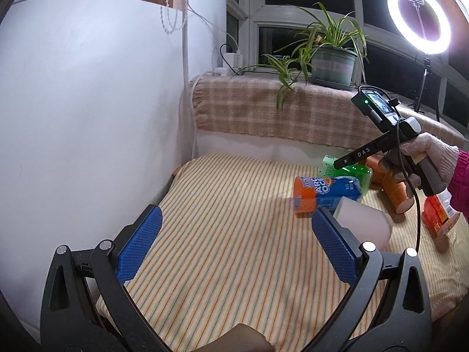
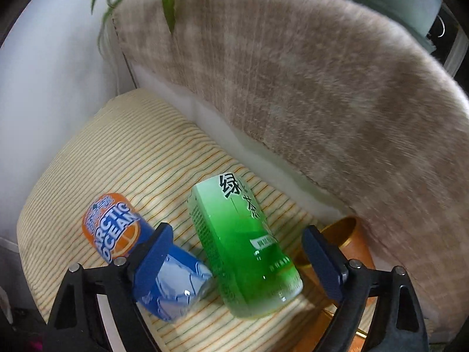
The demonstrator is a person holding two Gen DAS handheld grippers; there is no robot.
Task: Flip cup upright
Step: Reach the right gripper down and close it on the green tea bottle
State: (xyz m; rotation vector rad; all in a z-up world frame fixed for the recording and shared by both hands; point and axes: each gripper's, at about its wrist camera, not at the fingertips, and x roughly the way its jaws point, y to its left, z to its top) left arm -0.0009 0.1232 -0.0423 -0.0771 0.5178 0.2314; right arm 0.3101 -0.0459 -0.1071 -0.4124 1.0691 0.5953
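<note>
Several cups lie on their sides on a striped cloth (image 1: 222,234). A green cup (image 2: 249,252) lies between the open jaws of my right gripper (image 2: 240,252), not touched. A blue and orange "Arctic Ocean" cup (image 2: 140,249) lies by its left finger and also shows in the left wrist view (image 1: 325,195). An orange-brown cup (image 2: 346,240) lies by its right finger. A frosted white cup (image 1: 366,224) lies just behind the right finger of my left gripper (image 1: 234,226), which is open and empty over the cloth. The right gripper's body (image 1: 390,135) shows in the left wrist view, held in a gloved hand.
A red-labelled cup (image 1: 439,214) lies at the far right. A white wall (image 1: 88,117) runs along the left. A ledge under a plaid blanket (image 1: 263,111) stands behind the cloth, with a potted plant (image 1: 331,64) on it. A ring light (image 1: 419,17) shines at the upper right.
</note>
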